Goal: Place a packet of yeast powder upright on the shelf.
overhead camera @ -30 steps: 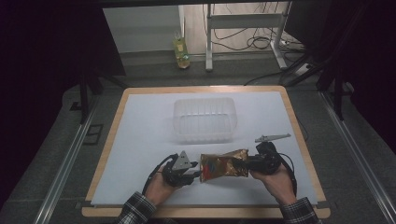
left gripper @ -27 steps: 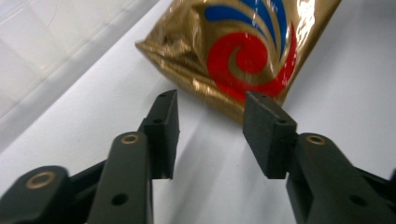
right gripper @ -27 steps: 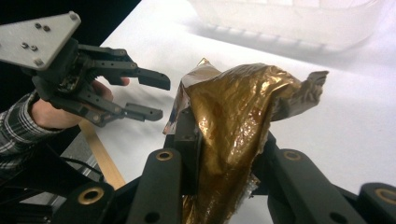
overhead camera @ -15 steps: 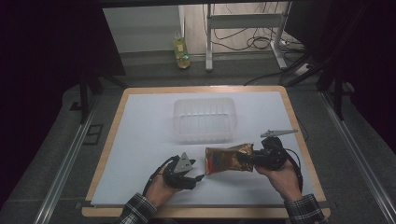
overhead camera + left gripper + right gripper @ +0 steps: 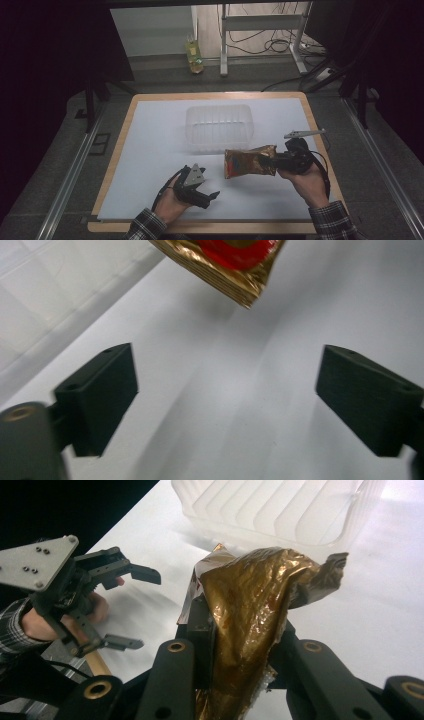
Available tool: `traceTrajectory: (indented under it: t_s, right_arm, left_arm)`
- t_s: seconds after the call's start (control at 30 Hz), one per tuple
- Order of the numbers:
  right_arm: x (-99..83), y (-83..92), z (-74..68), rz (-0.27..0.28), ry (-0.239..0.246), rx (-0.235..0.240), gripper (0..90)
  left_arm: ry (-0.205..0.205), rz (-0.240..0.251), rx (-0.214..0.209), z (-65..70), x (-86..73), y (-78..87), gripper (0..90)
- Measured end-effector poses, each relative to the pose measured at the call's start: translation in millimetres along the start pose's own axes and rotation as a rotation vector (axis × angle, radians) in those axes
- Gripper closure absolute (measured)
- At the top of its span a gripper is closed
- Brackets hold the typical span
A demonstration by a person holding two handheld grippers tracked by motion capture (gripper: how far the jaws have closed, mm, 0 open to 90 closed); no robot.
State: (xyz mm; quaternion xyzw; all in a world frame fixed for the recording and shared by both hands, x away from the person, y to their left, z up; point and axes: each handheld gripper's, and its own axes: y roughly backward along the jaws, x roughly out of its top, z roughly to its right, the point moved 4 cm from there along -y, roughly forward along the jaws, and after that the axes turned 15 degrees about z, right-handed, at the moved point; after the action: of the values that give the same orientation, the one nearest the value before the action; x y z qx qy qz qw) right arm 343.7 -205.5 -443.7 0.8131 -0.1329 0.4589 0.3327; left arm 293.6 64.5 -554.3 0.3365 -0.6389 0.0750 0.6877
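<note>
Right gripper [image 5: 284, 161] fingers clamped on gold snack bag [image 5: 250, 161]; left gripper [image 5: 204, 192] fingers just opened wide, empty.

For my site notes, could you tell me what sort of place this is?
Probably a lab or recording workstation: a white-topped table with a wooden rim, metal stand legs with loose cables on the floor behind, and dark screens around.

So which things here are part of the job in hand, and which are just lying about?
In use:
- gold snack bag, clamped in the right gripper and lifted off the mat
- left gripper, jaws just opened, nothing between them
- clear plastic tub, right behind the bag, probably its destination

Lying about:
- yellow bottle on the floor beyond the table
- cables on the floor
</note>
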Motion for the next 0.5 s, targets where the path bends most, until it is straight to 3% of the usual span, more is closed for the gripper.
traceTrajectory:
  t_s: [0.27,0.5]
  right_arm:
    - [9.7,1.4,3.0,-0.001,0.006,-0.016,72.2]
    - [22.6,4.9,8.2,0.005,0.009,-0.035,72.2]
  left_arm:
    - [-0.008,0.024,-0.020,3.9,3.3,1.8,3.4]
    - [-0.001,0.039,-0.003,1.7,4.4,3.3,0.0]
